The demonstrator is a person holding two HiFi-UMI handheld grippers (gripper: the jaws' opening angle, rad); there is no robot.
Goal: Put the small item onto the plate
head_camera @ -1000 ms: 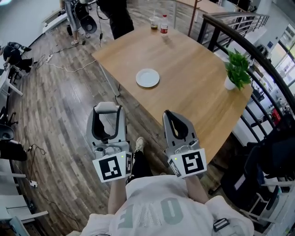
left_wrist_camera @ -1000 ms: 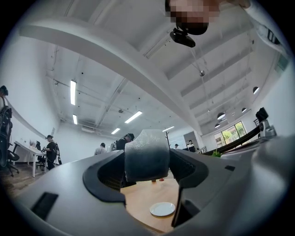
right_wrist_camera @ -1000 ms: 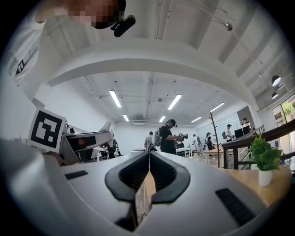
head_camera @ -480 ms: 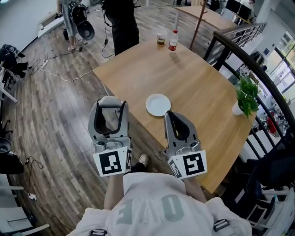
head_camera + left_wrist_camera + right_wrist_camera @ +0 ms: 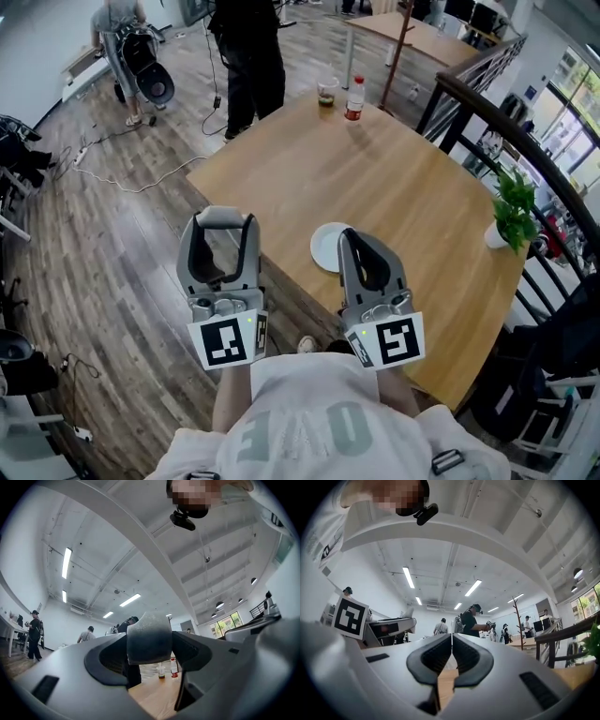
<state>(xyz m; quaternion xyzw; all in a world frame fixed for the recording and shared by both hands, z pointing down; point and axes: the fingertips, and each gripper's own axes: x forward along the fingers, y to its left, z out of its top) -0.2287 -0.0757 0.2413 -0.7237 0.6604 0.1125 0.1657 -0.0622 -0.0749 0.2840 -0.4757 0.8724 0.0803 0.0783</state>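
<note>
Left tongs (image 5: 223,223): clamped on a small pale-grey rounded item (image 5: 149,637), raised over the wooden plank floor (image 5: 122,244) just off the table's near corner.
Right tongs (image 5: 352,237): pressed together with nothing between them, held at the table's near edge and overlapping the plate in the head view.
Small item: in the left tongs' grip, off the plate, to its left and apart from it.
Plate (image 5: 325,248): white and round, lying close to the near edge of the light wooden table (image 5: 403,178).
Far side of table: a clear plastic cup (image 5: 326,93) and a red-labelled bottle (image 5: 354,97) stand side by side; a green potted plant (image 5: 514,214) sits at the right edge.
Beyond: a person in black (image 5: 246,56) stands by the table's far corner.
</note>
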